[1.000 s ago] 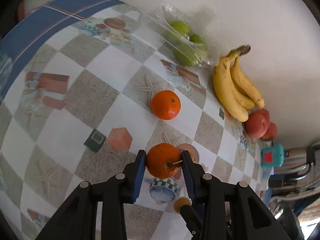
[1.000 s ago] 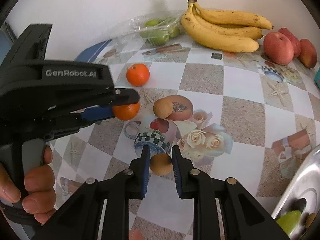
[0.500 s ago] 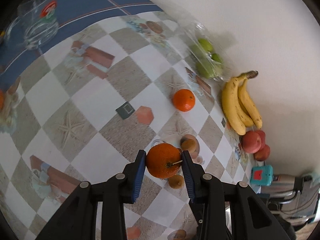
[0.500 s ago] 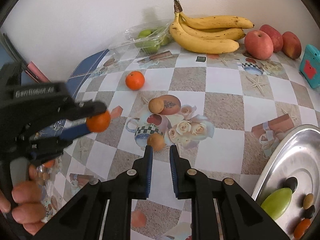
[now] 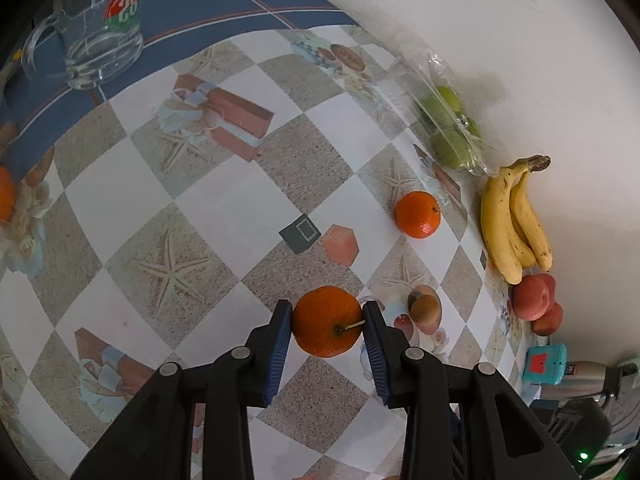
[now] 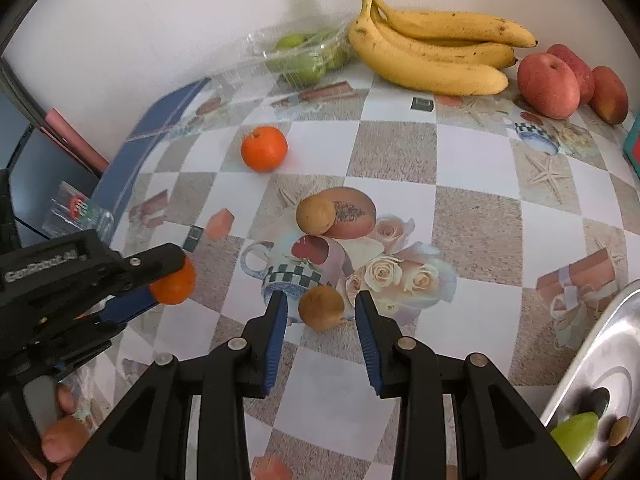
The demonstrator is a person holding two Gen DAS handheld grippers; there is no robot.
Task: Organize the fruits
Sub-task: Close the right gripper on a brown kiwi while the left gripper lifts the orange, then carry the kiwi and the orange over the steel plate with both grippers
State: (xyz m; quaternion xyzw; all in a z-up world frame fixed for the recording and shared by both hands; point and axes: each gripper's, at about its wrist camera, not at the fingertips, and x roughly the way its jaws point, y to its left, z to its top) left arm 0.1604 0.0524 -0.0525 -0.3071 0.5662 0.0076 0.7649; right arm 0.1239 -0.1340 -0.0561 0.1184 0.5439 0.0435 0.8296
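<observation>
My left gripper (image 5: pixel 326 322) is shut on an orange (image 5: pixel 326 320) with a short stem and holds it above the table; it also shows in the right wrist view (image 6: pixel 173 282). My right gripper (image 6: pixel 321 308) is open, its fingers either side of a brown kiwi (image 6: pixel 321 307) that lies on the tablecloth. A second kiwi (image 6: pixel 316 214) lies further back. A second orange (image 6: pixel 264 148) sits on the table beyond it, also seen in the left wrist view (image 5: pixel 418 214).
Bananas (image 6: pixel 432 56), red apples (image 6: pixel 550 84) and a clear bag of green fruit (image 6: pixel 304 56) line the wall. A metal tray (image 6: pixel 600 368) with a green fruit is at the right edge. A glass mug (image 5: pixel 96 28) stands far left.
My left gripper has drawn back and left with the orange. My right gripper's jaws have opened wider and now flank the near kiwi.
</observation>
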